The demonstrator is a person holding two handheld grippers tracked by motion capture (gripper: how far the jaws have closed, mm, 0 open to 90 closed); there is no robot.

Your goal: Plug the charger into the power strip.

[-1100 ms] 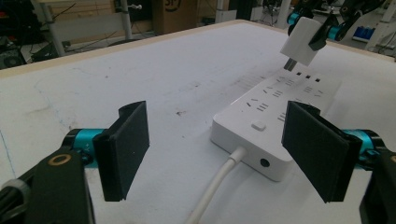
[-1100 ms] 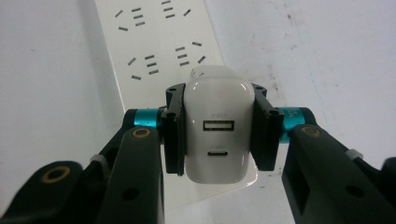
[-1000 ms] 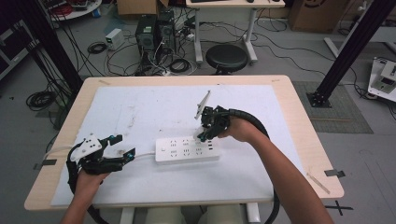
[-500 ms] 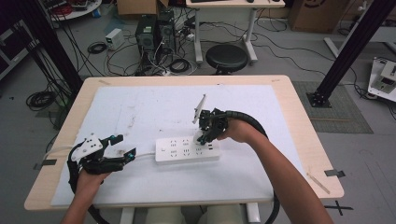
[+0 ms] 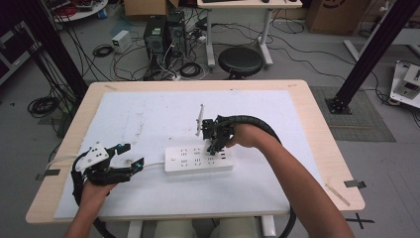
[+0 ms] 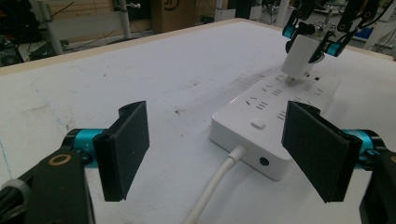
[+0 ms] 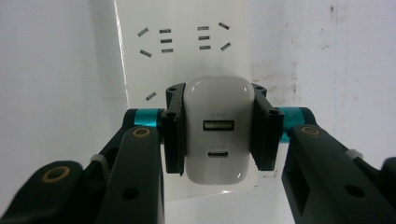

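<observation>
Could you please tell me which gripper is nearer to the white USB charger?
Right. The right gripper clamps the charger between its jaws above the power strip; the left gripper stands open off the strip's cord end.

One power strip, one charger — two grippers.

A pale wood-edged tabletop carries a white mat, on which a white power strip lies near the front.
</observation>
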